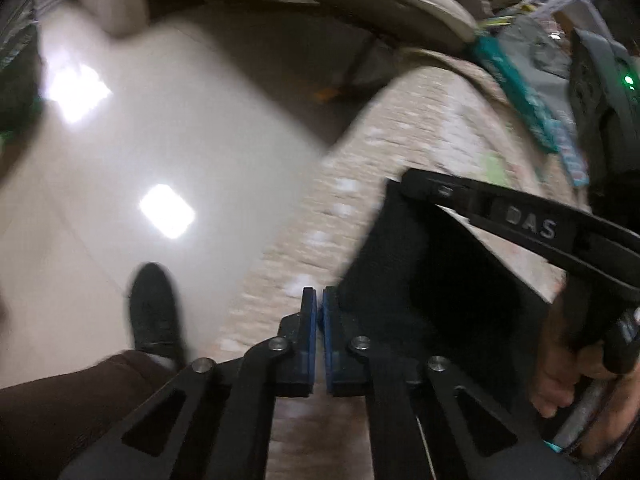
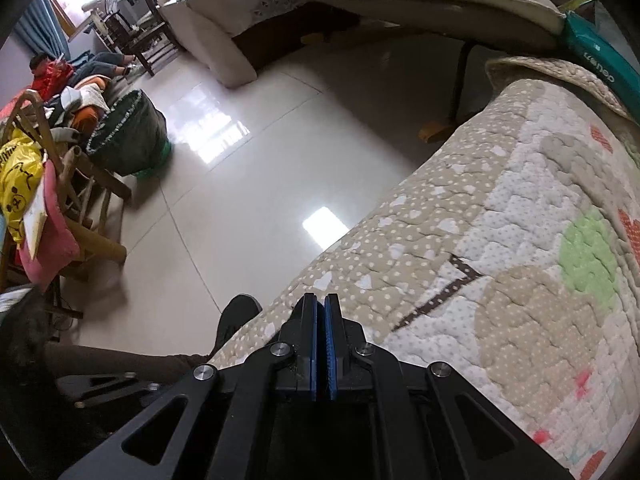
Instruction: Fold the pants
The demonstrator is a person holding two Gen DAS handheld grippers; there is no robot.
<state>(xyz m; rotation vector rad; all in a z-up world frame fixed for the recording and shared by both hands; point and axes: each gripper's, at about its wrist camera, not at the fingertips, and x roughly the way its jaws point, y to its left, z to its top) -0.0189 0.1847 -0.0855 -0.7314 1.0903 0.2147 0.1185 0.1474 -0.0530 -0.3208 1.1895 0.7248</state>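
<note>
Here, at the bottom centre of the left wrist view, the left gripper [image 1: 319, 300] has its blue-padded fingers [image 1: 309, 320] drawn almost together, a thin slit between them and nothing held. Just to their right lies the pants [image 1: 432, 280], a dark folded slab resting on the quilted cover [image 1: 400, 140] that runs up toward the upper right. Over its right part reaches the right gripper [image 1: 404, 180], entering from the right edge; whether it grips the cloth cannot be told from here. At lower left a black shoe [image 1: 154, 312] stands on the glossy tiled floor [image 1: 160, 120].

In the right wrist view the right gripper [image 2: 321, 300] shows its fingers [image 2: 310, 320] pressed close, with no cloth visible between them. Beyond them the dotted cover [image 2: 500, 240] spreads to the right, the floor [image 2: 260, 160] to the left. A cluttered wooden chair [image 2: 60, 184] stands at left, a sofa [image 2: 224, 40] at upper centre.
</note>
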